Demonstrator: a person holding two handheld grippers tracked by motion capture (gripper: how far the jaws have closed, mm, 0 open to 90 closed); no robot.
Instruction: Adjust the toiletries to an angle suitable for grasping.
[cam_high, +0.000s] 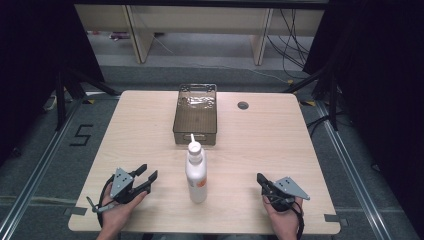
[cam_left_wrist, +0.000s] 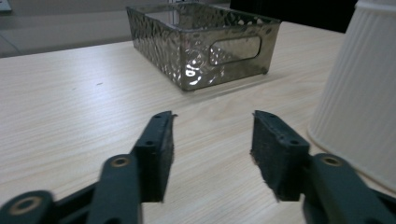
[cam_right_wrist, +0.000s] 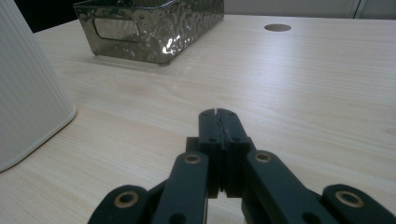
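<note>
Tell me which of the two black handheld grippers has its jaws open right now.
The left gripper, beside the white ribbed plastic bottle: its jaws stand apart with bare table between them. The right gripper has its jaws pressed together on nothing.

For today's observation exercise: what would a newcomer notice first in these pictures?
A white bottle stands upright mid-table, its nozzle pointing up. Just behind it sits a shiny metal basket. Near the front edge, the left gripper rests open and the right gripper rests shut, both apart from the bottle.
</note>
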